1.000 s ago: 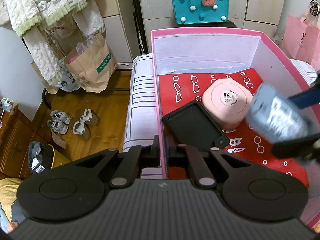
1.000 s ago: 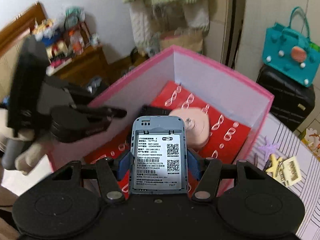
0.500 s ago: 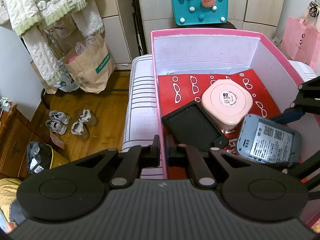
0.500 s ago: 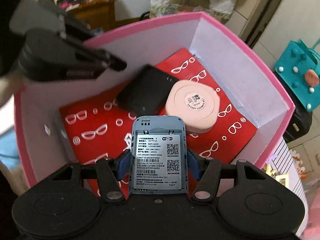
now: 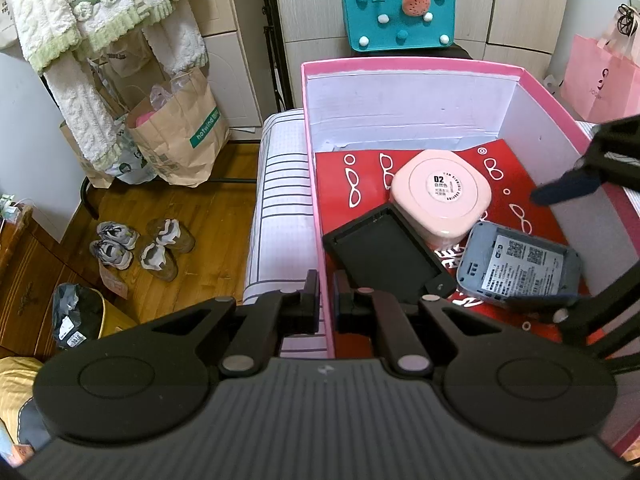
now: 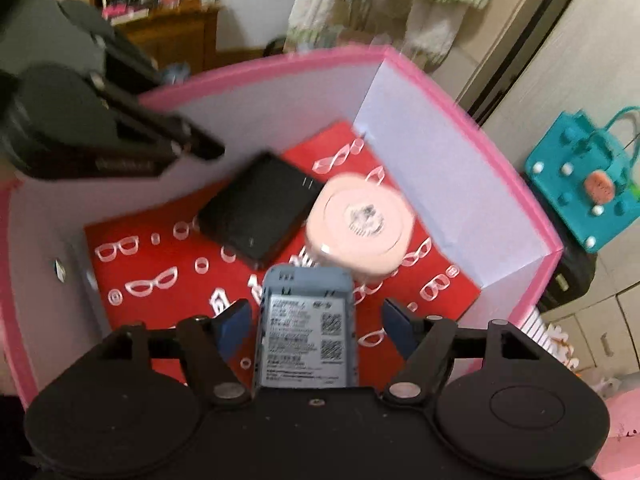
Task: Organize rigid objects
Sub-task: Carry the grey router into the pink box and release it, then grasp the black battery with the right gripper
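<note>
While L gripper pinches pink box wall, R gripper w/ fingers apart flanks grey router inside.

A striped bed – the pink box sits on it.

Motion blur smears the right wrist view: the grey router's label print and the pink case's sticker are unreadable.
</note>
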`<action>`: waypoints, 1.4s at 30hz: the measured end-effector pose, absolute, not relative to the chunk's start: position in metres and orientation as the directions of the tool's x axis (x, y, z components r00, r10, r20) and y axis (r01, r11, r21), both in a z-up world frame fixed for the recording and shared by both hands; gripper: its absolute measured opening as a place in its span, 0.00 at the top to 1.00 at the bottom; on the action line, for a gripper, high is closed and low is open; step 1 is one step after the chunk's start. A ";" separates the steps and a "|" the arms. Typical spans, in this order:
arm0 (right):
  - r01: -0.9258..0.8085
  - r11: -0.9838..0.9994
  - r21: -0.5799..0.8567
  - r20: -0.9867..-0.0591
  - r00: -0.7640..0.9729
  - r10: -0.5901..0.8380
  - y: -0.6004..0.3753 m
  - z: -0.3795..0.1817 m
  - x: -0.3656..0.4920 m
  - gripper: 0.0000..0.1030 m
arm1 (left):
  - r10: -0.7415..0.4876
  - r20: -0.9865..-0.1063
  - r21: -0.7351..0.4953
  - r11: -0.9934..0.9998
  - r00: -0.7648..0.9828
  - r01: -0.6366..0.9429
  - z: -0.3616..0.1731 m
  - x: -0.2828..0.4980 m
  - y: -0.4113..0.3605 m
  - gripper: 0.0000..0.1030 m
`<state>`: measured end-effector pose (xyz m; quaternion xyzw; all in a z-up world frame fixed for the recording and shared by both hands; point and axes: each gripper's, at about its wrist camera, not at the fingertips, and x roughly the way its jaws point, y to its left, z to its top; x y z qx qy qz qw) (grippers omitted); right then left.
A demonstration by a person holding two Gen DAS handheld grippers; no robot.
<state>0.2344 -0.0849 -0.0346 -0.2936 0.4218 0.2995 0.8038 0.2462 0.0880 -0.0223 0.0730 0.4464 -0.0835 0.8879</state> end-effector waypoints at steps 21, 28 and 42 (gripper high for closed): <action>-0.352 0.926 -0.137 -0.518 0.822 0.236 -0.253 -0.002 0.145 0.20 | -0.095 -0.796 0.044 0.976 0.598 0.213 -0.022 0.245 0.089 0.93; -0.207 0.975 0.080 -0.719 0.666 0.200 -0.299 -0.058 0.156 0.24 | -0.092 -0.790 0.052 0.975 0.607 0.215 -0.022 0.243 0.090 0.93; -0.104 0.981 0.163 -0.756 0.625 0.192 -0.297 -0.104 0.158 0.22 | -0.089 -0.790 0.056 0.975 0.606 0.216 -0.022 0.242 0.091 0.93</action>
